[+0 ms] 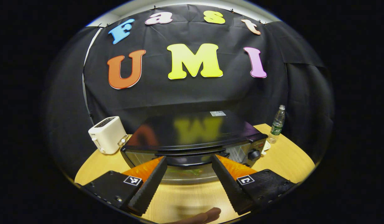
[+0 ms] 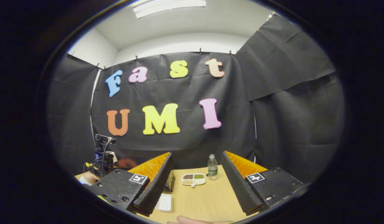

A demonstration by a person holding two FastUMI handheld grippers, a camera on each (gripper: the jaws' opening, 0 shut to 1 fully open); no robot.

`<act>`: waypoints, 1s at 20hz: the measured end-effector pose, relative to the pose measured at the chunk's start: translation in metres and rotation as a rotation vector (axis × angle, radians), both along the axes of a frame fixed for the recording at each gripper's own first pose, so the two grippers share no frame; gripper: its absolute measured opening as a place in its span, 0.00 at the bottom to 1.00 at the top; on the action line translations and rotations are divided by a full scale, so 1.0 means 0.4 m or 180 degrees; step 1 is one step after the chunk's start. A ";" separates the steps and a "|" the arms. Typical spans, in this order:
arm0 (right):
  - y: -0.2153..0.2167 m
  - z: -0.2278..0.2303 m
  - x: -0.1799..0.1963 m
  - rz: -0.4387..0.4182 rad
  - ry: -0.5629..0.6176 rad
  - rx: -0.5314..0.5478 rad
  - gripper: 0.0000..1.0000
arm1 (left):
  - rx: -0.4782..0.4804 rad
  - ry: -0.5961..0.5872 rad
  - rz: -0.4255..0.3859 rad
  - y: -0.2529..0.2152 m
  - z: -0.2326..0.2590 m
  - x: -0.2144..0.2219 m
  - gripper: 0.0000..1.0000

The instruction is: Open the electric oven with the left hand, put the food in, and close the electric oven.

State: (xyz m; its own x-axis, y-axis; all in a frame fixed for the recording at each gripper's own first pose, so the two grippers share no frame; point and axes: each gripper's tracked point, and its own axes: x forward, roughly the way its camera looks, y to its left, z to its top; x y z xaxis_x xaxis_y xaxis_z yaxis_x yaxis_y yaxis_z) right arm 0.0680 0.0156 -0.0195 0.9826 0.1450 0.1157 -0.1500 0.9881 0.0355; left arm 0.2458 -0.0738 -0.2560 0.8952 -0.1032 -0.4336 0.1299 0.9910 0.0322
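Left claw (image 1: 188, 165) sat at lower centre of the left gripper view, fingers spread wide and holding nothing, tips flanking the oven door handle (image 1: 192, 153) without a confirmed touch. Oven (image 1: 195, 137) stood mid-frame on the tabletop (image 1: 192, 196), door apparently shut; something green showed blurred through the glass, couldn't tell what. Toaster (image 1: 107, 134) stood just beside the oven at left, water bottle (image 1: 277, 124) at right near the tabletop edge.

Right claw (image 2: 196, 174) was also spread and empty, low centre of the right gripper view. Food tray (image 2: 193, 179) lay on the tabletop between its fingers but farther off, bottle (image 2: 212, 167) just beside it at right. A keypad-like white item (image 2: 164, 203) lay near the left finger.

Risks, as judged:
- Handle was a thin bar; closing off-height could have let the fingers slip off or pinch the door edge instead.
- Pulling along the wrong arc could have dragged the whole oven forward toward the tabletop edge.
- Door would likely drop forward; left claw staying low could have blocked the tray's path.
- Tray was shallow with loose-looking contents in compartments; a tilted grip would likely have spilled them.
- Bottle sat close to the tray; a wide approach could have knocked it over.
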 end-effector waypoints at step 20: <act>0.001 -0.002 -0.096 -0.0065 0.0041 0.0050 1.00 | -0.0209 -0.0884 0.0188 0.115 0.388 -0.356 0.96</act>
